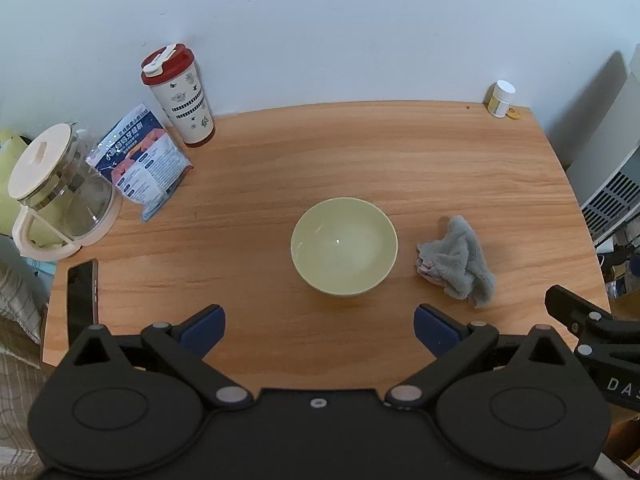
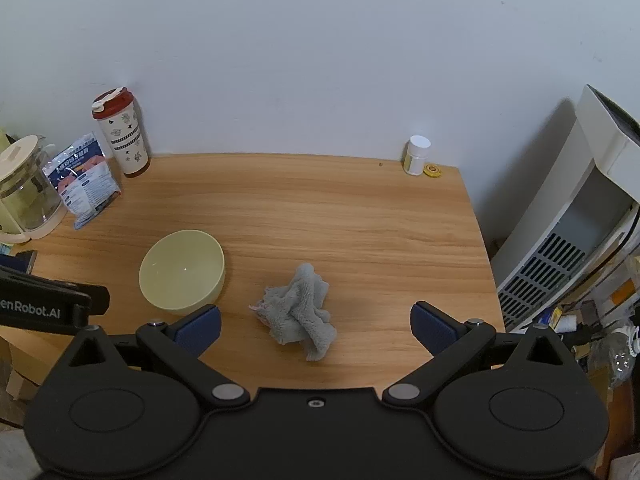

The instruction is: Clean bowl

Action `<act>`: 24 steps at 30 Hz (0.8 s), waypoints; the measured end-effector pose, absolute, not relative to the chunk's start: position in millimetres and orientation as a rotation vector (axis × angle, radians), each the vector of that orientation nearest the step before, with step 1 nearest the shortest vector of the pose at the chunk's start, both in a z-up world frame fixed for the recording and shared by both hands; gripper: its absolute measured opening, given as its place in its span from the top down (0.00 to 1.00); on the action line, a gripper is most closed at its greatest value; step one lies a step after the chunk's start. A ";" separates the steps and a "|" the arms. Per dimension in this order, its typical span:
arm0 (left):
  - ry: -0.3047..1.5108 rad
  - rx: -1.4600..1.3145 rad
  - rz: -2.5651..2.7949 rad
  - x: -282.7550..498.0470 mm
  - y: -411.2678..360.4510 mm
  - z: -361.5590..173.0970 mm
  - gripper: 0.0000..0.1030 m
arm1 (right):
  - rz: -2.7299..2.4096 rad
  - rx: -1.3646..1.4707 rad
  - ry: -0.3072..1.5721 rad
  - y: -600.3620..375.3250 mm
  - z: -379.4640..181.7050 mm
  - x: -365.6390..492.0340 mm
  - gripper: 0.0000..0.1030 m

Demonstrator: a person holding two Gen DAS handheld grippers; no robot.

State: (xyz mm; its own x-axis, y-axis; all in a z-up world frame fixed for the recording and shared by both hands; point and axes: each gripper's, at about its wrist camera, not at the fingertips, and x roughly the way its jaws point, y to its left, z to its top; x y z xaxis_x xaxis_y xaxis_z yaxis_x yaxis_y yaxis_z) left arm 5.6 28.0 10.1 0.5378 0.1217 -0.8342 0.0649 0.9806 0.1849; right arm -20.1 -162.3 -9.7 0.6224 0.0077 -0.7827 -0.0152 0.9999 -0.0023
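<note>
My left gripper [image 1: 318,330] hangs with jaws spread, empty, the pale green bowl [image 1: 344,246] straight ahead on the wooden table [image 1: 360,152]. My right gripper [image 2: 316,330] gapes too, the crumpled grey cloth [image 2: 298,312] between its fingers' line, right of the bowl.

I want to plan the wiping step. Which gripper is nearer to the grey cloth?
Right. The right gripper is open with the grey cloth lying directly ahead between its fingers. The left gripper faces the green bowl; the cloth lies off to its right.
</note>
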 end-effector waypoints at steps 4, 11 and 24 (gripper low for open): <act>1.014 0.207 0.023 3.9 23.5 13.1 0.00 | -0.017 -0.035 0.922 -162.8 -9.9 -21.6 0.00; 1.072 0.221 -0.016 22.6 38.0 7.0 0.00 | 0.000 0.028 0.935 -164.4 -13.8 -15.5 0.00; 1.080 0.274 -0.102 46.2 49.2 9.3 0.00 | -0.077 0.027 0.900 -159.1 -7.0 -6.4 0.00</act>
State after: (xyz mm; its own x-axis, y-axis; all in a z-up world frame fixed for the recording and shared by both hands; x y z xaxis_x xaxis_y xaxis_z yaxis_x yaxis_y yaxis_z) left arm 46.1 49.2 9.3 0.4701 0.0514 -0.8811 0.2151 0.9615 0.1709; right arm -6.4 -159.1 -7.0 0.6192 -0.0553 -0.7833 0.0783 0.9969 -0.0085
